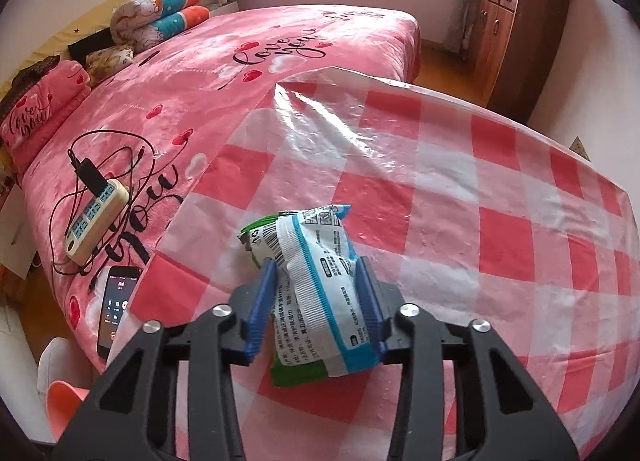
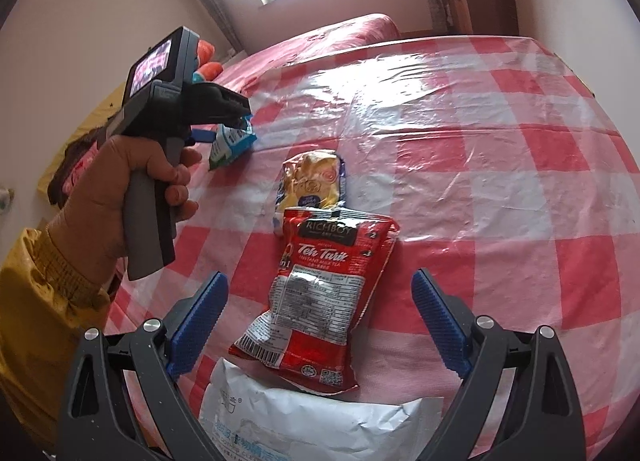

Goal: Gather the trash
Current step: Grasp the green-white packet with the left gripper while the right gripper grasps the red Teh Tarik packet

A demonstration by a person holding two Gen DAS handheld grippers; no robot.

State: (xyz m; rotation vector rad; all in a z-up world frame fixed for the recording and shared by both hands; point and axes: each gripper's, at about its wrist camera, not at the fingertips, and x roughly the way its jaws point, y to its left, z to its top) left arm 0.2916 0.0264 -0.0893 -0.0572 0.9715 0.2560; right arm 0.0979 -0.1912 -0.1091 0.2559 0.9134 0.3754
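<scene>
Trash in the left gripper [image 1: 316, 281]: a crumpled white, blue and green plastic wrapper [image 1: 312, 261], pinched between its blue pads, over the red-and-white checked plastic tablecloth [image 1: 500, 189]. Right gripper [image 2: 320, 301] has its jaws wide and empty around a red Teh Tarik milk-tea sachet [image 2: 320, 289] lying flat; a gold snack wrapper [image 2: 314, 181] touches the sachet at its twelve o'clock, a white printed pouch [image 2: 312, 421] at six. At nine o'clock of the table, a pink bed [image 1: 200, 93] carries a cream power strip [image 1: 98, 221] and a black phone [image 1: 116, 309].
</scene>
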